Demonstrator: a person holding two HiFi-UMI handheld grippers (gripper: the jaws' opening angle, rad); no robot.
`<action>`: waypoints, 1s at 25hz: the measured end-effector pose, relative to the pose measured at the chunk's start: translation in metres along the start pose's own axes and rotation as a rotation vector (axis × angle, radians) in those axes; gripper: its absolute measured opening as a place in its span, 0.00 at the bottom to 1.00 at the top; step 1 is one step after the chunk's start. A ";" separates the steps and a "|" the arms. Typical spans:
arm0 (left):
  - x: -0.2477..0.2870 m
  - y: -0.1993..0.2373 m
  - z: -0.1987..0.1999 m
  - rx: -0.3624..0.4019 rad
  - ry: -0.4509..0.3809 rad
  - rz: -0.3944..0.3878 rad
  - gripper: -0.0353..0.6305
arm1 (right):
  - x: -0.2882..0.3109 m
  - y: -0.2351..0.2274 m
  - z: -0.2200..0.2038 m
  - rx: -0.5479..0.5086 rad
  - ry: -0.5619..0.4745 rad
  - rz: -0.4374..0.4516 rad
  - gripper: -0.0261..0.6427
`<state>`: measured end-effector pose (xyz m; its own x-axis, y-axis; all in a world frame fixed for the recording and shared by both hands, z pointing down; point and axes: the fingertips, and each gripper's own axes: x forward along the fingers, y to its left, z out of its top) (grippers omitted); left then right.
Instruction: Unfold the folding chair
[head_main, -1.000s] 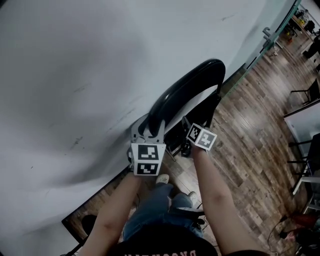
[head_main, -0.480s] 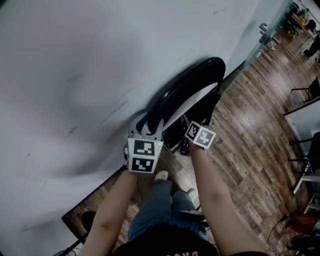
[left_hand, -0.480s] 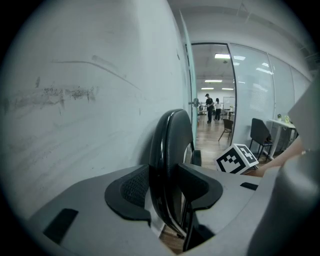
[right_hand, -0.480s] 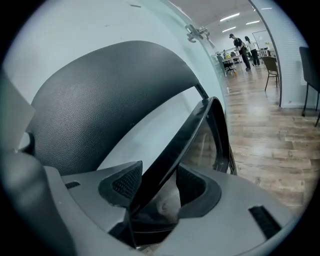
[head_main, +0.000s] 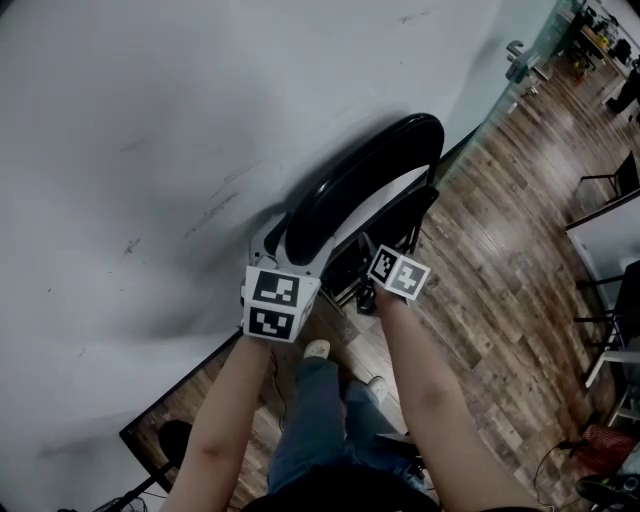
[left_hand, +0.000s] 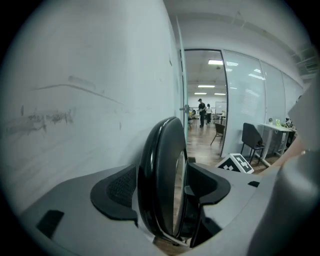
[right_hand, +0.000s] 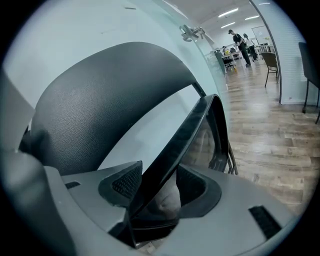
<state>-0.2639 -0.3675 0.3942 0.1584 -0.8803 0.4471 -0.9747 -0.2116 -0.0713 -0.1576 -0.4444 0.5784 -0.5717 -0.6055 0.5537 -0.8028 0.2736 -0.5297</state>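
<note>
The chair (head_main: 362, 188) is stood by the wall (head_main: 150, 120) on the left, part-spread. Its backrest (left_hand: 159, 165) is straddled by the left gripper (left_hand: 162, 189), whose jaws have just been opening and stand loose, while the seat (right_hand: 186, 134) is clamped by the right gripper (right_hand: 157, 187). Next, the seat is judged to need drawing nearer and down.

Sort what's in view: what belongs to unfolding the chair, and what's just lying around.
Job in hand: folding chair's backrest, standing between the left gripper's jaws, which have just been opening; its seat, clamped in the right gripper.

Lying about: black chair; white table; people down the hall.
</note>
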 end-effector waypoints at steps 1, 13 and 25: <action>0.001 0.001 0.008 0.005 -0.014 0.004 0.51 | -0.001 0.000 0.000 0.000 0.000 0.002 0.36; 0.018 -0.014 0.031 0.021 0.057 0.045 0.32 | -0.029 -0.020 -0.005 0.004 -0.006 0.049 0.37; 0.016 -0.027 0.026 -0.013 0.086 0.041 0.32 | -0.073 -0.056 -0.022 0.051 -0.022 0.105 0.38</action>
<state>-0.2305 -0.3870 0.3798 0.1045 -0.8485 0.5188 -0.9822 -0.1698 -0.0798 -0.0746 -0.3993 0.5823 -0.6480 -0.5919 0.4793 -0.7285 0.2982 -0.6167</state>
